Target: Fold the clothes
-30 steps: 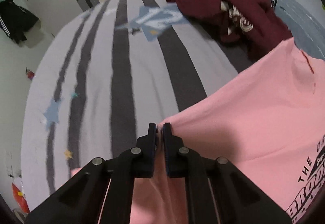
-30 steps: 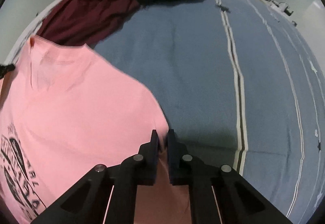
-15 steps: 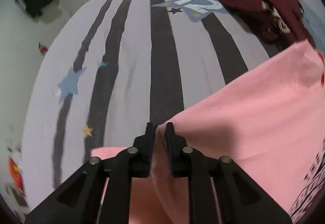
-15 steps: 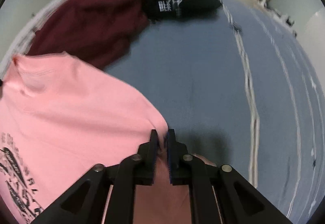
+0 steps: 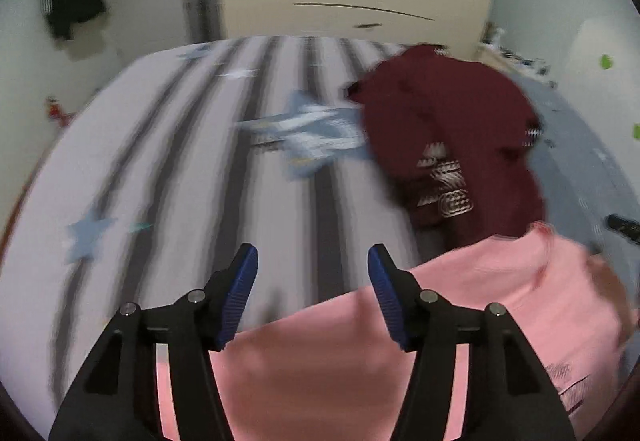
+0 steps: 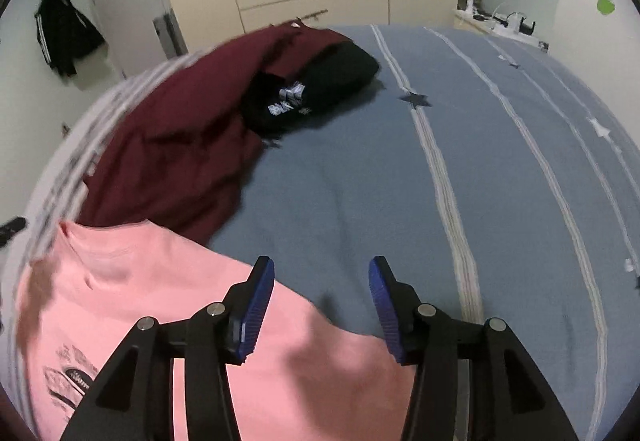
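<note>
- The pink T-shirt [image 5: 460,321] lies flat on the bed; its dark print at 4 o'clock in the left view is too blurred to read.
- The white lettering on the black garment [image 6: 316,89] is likewise unreadable.
- The left gripper [image 5: 312,297] and the right gripper [image 6: 322,307], both clamped on the shirt's edge half a second ago, now stand spread wide and empty.
- The maroon garment [image 5: 452,129] lies at 1 o'clock.

left gripper [image 5: 313,273], matte black angular two-finger frame, ribbed blue pads [image 5: 237,297] on the fingers' inner faces, silver round screws along each finger's top behind the pads; right gripper [image 6: 321,283], same black frame, blue ribbed pads [image 6: 256,311], silver screws
</note>
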A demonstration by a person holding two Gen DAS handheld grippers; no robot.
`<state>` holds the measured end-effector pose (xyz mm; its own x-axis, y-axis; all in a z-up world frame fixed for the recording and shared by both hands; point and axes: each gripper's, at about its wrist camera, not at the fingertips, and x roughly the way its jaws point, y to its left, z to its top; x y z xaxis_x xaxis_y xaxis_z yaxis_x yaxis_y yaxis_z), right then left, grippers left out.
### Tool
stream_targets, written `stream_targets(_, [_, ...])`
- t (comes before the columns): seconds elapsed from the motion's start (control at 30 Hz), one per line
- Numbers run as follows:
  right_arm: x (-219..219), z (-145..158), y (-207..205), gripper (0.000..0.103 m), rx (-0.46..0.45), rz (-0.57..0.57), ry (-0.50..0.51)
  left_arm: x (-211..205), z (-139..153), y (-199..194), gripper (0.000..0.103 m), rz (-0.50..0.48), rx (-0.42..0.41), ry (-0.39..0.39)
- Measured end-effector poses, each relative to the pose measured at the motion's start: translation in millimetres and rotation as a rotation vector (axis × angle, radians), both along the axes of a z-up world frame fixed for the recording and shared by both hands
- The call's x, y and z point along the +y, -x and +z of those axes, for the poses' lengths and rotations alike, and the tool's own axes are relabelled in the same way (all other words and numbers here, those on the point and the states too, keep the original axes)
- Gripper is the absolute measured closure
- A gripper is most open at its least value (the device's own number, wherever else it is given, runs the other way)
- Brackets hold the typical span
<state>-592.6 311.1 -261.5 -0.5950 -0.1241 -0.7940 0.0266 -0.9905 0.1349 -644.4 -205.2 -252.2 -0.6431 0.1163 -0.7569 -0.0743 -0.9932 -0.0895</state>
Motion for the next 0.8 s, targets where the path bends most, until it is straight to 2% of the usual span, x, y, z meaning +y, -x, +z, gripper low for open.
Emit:
stream_targets(0.17, [-41,-12,13,0.057,0.007,0.050,0.051,82,-20,56,0.048,-0.127,-0.077,-0.066])
stream_targets(0.23, [-52,-17,12,0.057,0.003,0.066,0.063,104,-37,80,0.048,-0.163,-0.141,-0.060])
stream_targets(0.3, [-57,-25,4,0.057,-0.001,0.071,0.064,121,-58,99,0.050,-0.170,-0.210,-0.002])
stream_targets(0.33, [-58,-29,-1,0.057,-0.003,0.072,0.061,126,-67,107,0.055,-0.168,-0.239,0.027])
stream_targets(0.37, [-59,-34,-5,0.057,-0.008,0.072,0.063,130,-74,112,0.066,-0.169,-0.252,0.045])
stream_targets(0.4, [-57,-41,-8,0.057,-0.019,0.070,0.065,132,-81,116,0.073,-0.172,-0.257,0.056])
stream_targets(0.5, [-49,-57,-15,0.057,-0.042,0.054,0.076,132,-87,127,0.086,-0.124,-0.228,0.038])
stream_targets(0.53, [-45,-59,-17,0.057,-0.044,0.048,0.084,134,-85,133,0.087,-0.106,-0.212,0.048])
stream_targets(0.63, [-33,-64,-22,0.057,-0.044,0.037,0.104,145,-69,160,0.091,-0.077,-0.141,0.139])
stream_targets(0.8, [-17,-65,-23,0.057,-0.031,0.018,0.118,151,15,222,0.093,0.015,0.071,0.180])
